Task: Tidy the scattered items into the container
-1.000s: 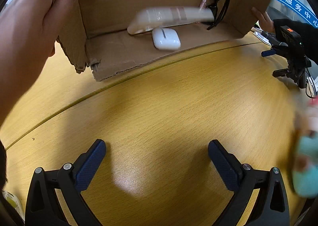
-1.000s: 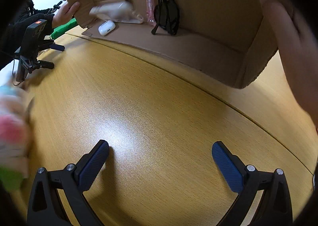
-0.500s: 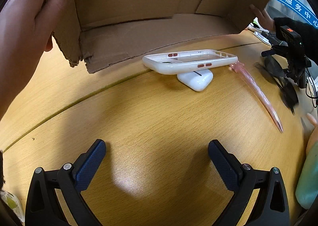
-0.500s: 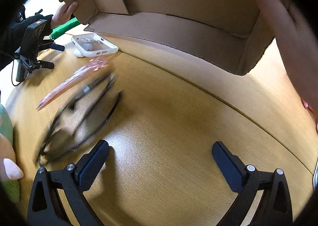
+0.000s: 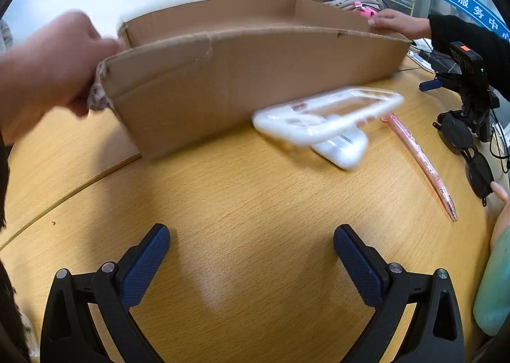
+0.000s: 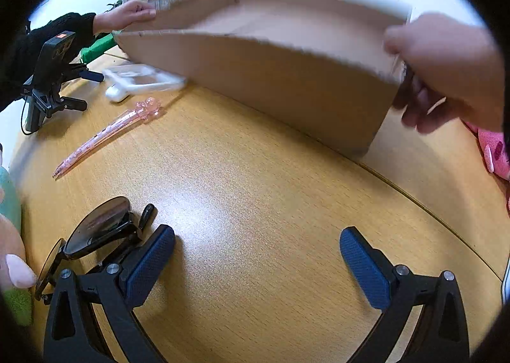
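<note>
Both hand-held grippers, left (image 5: 251,254) and right (image 6: 257,254), gape empty; right should pinch the sunglasses (image 6: 95,232) (by the bridge) for the cardboard box (image 5: 255,76).

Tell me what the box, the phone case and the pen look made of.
Box: plain brown corrugated cardboard, matte, with torn ragged edges. Phone case: likely soft plastic, clear back, white glossy rim; blurred. Pen: translucent pink plastic, probably hard, shiny.
</note>
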The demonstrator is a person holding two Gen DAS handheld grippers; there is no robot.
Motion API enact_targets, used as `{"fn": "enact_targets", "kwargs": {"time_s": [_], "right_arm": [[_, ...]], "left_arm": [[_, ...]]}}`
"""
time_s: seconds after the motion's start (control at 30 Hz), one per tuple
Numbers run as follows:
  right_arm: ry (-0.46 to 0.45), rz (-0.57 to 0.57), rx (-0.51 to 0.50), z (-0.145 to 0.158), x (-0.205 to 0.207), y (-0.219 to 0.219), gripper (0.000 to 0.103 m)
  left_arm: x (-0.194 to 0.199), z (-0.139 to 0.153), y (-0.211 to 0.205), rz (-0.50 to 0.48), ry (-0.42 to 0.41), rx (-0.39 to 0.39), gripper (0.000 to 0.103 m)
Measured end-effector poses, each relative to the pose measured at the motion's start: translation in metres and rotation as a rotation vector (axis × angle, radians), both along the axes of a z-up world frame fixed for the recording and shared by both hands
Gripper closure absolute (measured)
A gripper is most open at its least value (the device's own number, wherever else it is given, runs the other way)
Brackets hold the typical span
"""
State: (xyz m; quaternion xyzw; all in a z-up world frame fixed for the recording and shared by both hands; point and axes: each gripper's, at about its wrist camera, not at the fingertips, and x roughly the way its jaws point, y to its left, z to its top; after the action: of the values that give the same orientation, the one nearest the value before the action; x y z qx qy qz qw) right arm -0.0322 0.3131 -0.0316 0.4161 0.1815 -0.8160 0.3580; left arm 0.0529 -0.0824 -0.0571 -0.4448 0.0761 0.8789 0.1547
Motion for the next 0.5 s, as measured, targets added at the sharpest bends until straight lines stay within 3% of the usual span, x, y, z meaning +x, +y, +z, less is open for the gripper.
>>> {"fn": "enact_targets", "kwargs": {"time_s": [0.5], "right_arm": [[-0.001,0.000,0.001,0.0014,-0.0012,0.0003,0.000]], "left_arm": [[-0.0009,-0.0008,0.0002,0.001,0.000,-0.001,0.000]]}}
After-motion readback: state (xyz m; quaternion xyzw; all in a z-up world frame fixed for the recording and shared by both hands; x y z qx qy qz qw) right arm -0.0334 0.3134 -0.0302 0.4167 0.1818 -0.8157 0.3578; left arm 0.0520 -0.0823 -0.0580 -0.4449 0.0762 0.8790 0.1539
